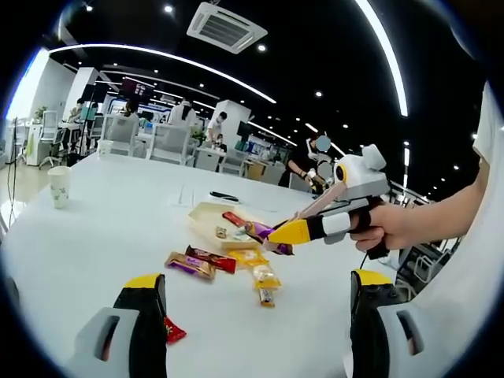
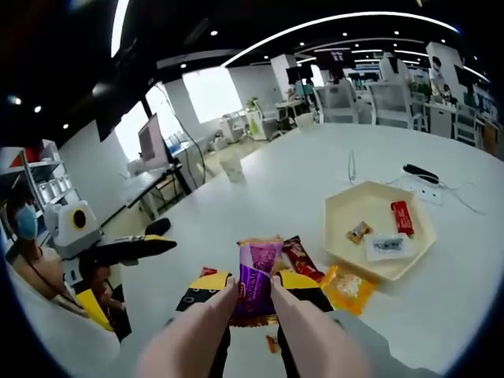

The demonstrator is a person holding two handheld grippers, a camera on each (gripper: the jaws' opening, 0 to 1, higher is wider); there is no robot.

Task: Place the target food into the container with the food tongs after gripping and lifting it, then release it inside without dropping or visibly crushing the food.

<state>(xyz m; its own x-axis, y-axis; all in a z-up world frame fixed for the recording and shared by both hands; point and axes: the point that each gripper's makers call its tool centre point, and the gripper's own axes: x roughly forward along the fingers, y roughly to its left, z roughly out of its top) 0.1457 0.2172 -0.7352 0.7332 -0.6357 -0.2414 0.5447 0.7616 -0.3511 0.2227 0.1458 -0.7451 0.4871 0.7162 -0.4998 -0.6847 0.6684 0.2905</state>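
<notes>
A purple snack packet is pinched between the two arms of pale pink food tongs. My right gripper is shut on those tongs. In the left gripper view a hand holds the right gripper, and the purple packet hangs just off the table beside the near edge of the cream hexagonal tray. The tray holds a red packet, a small candy and a white sachet. My left gripper stands wide open with nothing between its jaws, low over the table.
Loose snacks lie in front of the tray: a brown-red bar, a purple-gold packet, a yellow packet and a red wrapper. A paper cup stands far left. A black cable lies beyond the tray. People sit nearby.
</notes>
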